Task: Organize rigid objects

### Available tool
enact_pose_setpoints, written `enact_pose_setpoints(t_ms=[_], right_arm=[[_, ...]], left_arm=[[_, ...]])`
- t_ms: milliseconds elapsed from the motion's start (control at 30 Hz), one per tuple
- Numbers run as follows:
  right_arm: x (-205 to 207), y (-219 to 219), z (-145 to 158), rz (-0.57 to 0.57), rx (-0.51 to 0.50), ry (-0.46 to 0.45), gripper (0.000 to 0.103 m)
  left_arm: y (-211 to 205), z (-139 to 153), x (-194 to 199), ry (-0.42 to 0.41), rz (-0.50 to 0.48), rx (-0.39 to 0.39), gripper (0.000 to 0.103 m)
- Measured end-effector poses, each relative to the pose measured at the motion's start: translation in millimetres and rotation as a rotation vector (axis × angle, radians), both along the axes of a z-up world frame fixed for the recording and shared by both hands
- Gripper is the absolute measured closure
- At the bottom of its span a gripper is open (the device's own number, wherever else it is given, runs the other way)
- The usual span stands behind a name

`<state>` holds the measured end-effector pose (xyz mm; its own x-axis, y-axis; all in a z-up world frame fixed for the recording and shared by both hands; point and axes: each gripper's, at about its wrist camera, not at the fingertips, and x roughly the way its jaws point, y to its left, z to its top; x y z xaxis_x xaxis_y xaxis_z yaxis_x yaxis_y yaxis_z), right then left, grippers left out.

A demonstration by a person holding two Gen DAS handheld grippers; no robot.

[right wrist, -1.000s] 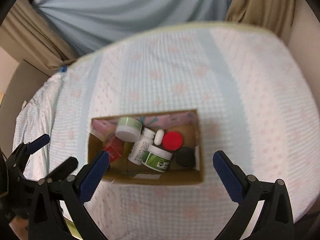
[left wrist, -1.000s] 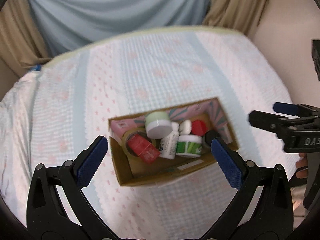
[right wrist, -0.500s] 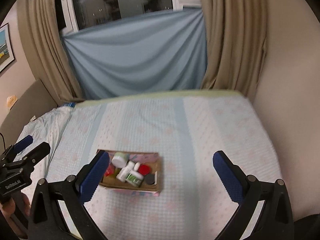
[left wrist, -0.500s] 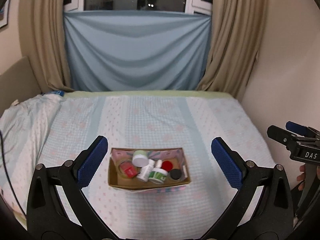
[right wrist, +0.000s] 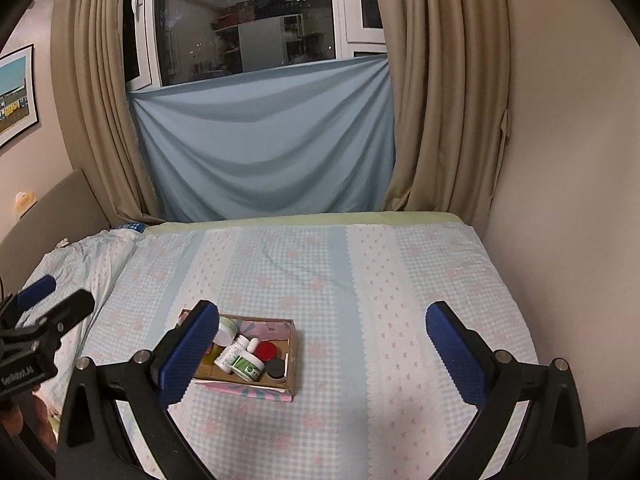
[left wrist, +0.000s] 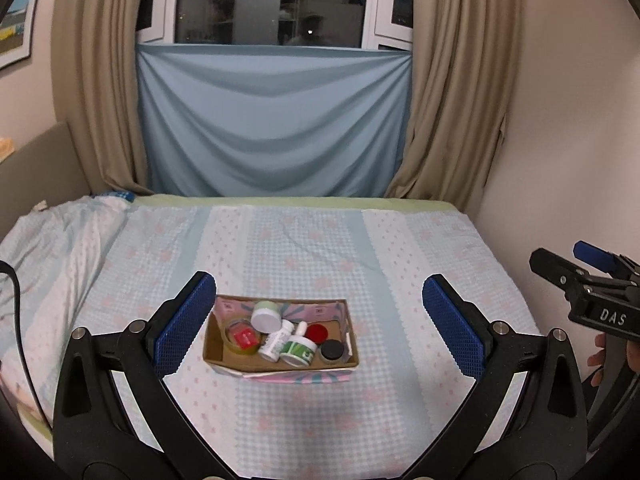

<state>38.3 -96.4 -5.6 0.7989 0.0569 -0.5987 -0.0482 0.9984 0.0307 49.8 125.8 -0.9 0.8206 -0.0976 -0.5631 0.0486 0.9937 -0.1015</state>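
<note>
Now both the left gripper (left wrist: 320,320) and right gripper (right wrist: 322,344), jaws spread and empty, have pulled back; the cardboard box (left wrist: 280,365) at six o'clock looks smaller.

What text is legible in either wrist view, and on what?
"DAS": white letters on the black body of the right gripper, cut off at the frame edge.
White lettering on the left gripper body: too blurred to read.
Labels on the white bottle and green-labelled jar in the cardboard box: too small to read.
Nothing else carries readable text.
</note>
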Motion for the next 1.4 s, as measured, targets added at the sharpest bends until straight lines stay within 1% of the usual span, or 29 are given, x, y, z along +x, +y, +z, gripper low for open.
enact_pose_setpoints(t_ms=[167,300,667,1133,1400], right_arm=[[-7.5,-1.3,6.0,-0.004,-0.011,-0.025,0.000],[-12.3,-3.1,6.7,-0.005,-0.006,-0.031,0.000],[-18.7,-2.9,9.1,-0.006,-0.002,-0.031,0.000],[-19.6,1.6,9.0,-0.005,-0.001,-0.033,0.000],[-17.7,2.0,8.7,-0.003,0.000,-0.032,0.000]], left_arm=[[-4.9,4.0,-9.0,-0.022,0.002,0.018,0.000],[-6.4,6.0,-12.9,-0.030,-0.001,0.013,0.000],[-14.2,7.7,-20.6,-0.040,-0.007,0.042,0.000],[-12.9,9.6,-25.7,-0.054,0.006,0.046,0.000],[-12.1,13.7,-24.9,-0.062,0.016,0.061,0.000]])
